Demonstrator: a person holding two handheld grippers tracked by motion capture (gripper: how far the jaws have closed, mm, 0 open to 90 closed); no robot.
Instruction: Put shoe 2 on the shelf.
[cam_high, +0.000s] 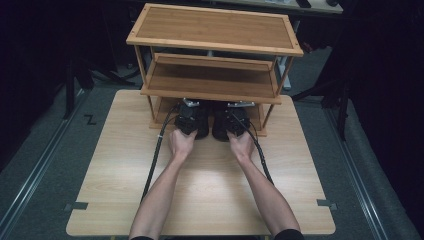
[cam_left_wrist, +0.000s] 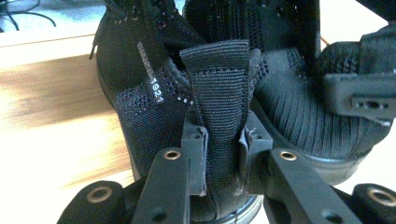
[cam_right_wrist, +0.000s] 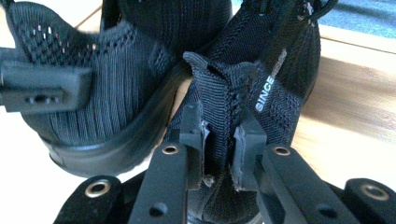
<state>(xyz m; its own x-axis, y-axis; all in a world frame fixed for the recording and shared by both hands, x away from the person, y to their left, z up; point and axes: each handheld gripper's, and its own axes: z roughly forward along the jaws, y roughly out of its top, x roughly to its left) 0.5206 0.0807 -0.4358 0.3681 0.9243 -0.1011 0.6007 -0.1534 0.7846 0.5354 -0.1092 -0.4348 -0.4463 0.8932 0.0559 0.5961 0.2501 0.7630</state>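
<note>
While both arms reach fwd, my left gripper (cam_left_wrist: 223, 158) is clamped on the left shoe (cam_left_wrist: 144, 93) heel tab and my right gripper (cam_right_wrist: 219, 140) on the right shoe (cam_right_wrist: 261, 88) heel; shoes point away, toes under the rack (cam_high: 215, 30) bottom shelf, side by side.

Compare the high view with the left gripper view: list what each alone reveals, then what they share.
High view alone: the three-tier wooden rack, the person's forearms, and the table edge.
Left gripper view alone: the left gripper clamped on the knit heel tab of the left shoe, and its "1921" print.
Both: two black shoes side by side, each held at the heel.
</note>
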